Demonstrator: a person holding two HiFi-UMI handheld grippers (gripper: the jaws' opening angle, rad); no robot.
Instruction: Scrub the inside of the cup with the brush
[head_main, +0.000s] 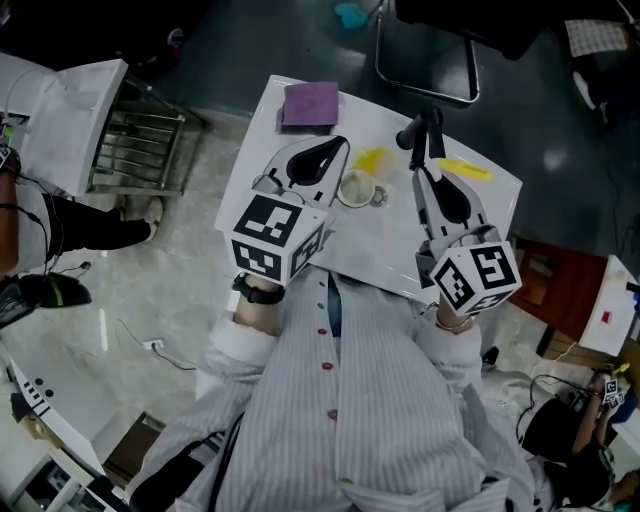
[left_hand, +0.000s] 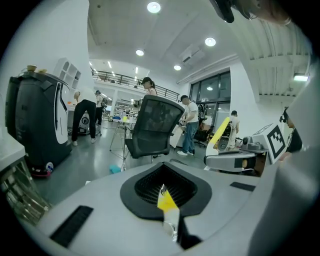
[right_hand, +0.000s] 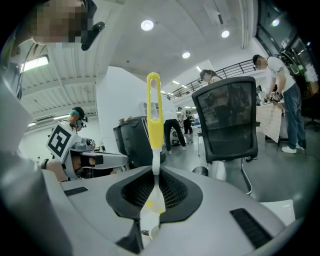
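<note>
Right fingers (right_hand: 176, 193) clamped on white neck of brush (right_hand: 154, 115). Yellow handle pointing up and forward, loop end farthest out, bristle end not visible. Left fingers (left_hand: 144, 189) pressed together on thin yellow-and-white strip (left_hand: 167, 202), can't tell what. Cup (head_main: 356, 188) upright and unheld on worktop (head_main: 385, 248), between both sets of fingers, nearer left, to the left of the brush. Probably needs brush swung left and down into cup mouth.
</note>
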